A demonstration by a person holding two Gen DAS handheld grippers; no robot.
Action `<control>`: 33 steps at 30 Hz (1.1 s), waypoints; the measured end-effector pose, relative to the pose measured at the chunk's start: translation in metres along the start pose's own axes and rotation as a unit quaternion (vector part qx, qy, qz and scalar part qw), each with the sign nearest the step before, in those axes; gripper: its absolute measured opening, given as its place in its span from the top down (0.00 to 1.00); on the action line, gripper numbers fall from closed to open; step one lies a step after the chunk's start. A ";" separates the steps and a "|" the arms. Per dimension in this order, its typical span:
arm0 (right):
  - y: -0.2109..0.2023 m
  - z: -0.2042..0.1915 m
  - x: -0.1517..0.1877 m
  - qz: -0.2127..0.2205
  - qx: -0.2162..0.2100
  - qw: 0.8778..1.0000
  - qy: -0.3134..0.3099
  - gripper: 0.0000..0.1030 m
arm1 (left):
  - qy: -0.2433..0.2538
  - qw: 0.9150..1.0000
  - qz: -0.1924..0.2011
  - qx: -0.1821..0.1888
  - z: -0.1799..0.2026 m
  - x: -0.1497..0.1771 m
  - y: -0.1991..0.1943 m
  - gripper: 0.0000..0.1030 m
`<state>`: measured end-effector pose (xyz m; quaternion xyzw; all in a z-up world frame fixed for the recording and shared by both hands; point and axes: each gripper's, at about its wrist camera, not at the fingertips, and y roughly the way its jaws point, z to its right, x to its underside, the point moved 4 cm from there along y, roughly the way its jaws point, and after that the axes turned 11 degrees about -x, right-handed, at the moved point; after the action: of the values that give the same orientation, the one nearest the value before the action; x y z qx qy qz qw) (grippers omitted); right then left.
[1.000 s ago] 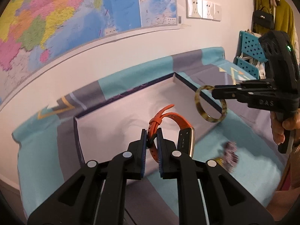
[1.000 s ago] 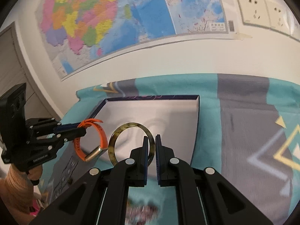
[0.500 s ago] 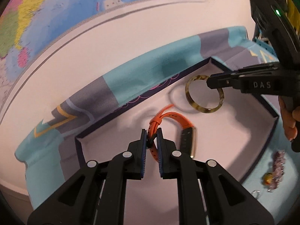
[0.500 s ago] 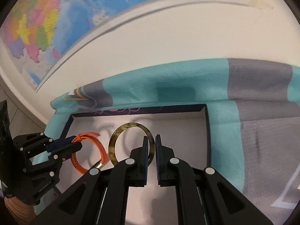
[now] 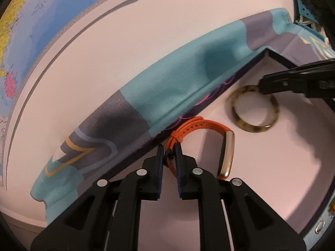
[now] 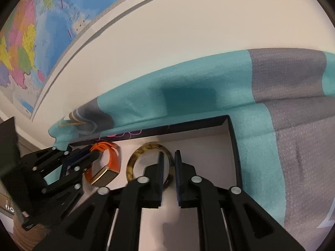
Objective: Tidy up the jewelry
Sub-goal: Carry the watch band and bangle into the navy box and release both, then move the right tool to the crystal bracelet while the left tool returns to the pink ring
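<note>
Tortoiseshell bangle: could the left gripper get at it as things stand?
Probably not: the left gripper, jaws starting to open, grips the orange band, and the right gripper, jaws opening too, straddles the bangle in the box.

This looks like a room in a home. A big coloured wall map [image 6: 31,39] fills the upper left of the right wrist view, fixed on a plain white wall [image 6: 188,25]. Below it, across the middle of the frame, a soft teal and grey patterned cloth [image 6: 209,96] covers the worktop and rises against the wall. At the upper right edge of the left wrist view stands a teal perforated rack [image 5: 301,6].
</note>
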<state>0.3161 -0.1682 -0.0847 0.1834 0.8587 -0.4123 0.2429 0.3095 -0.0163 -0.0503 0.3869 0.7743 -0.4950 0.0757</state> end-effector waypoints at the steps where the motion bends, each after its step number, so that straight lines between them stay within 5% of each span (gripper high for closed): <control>1: -0.002 -0.001 0.001 0.002 -0.002 1.000 0.000 0.83 | -0.001 1.000 0.000 0.000 -0.001 0.000 0.000 0.85; 5: -0.029 -0.019 0.009 0.028 -0.017 0.999 -0.043 0.60 | -0.018 1.000 0.004 -0.002 -0.009 0.002 -0.005 0.74; 7: -0.044 -0.027 0.015 0.034 -0.028 0.997 -0.068 0.56 | -0.053 0.998 0.003 0.030 -0.018 0.005 -0.012 0.65; 13: -0.093 -0.037 0.056 0.026 -0.045 0.989 -0.137 0.45 | -0.120 0.991 0.051 0.037 -0.042 0.023 -0.065 0.58; 19: -0.117 -0.029 0.116 -0.014 -0.058 0.984 -0.167 0.45 | -0.149 0.983 0.089 0.062 -0.035 0.054 -0.122 0.50; 24: -0.123 -0.022 0.157 -0.035 -0.045 0.982 -0.182 0.57 | -0.159 0.981 0.090 0.070 -0.014 0.093 -0.151 0.41; 33: -0.115 -0.027 0.177 -0.036 -0.028 0.978 -0.202 0.58 | -0.203 0.972 0.071 0.095 0.005 0.141 -0.165 0.34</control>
<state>0.1054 -0.1942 -0.0992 0.0581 0.8094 -0.4247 0.4014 0.0995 0.0183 -0.0066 0.3379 0.6625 -0.6278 0.2295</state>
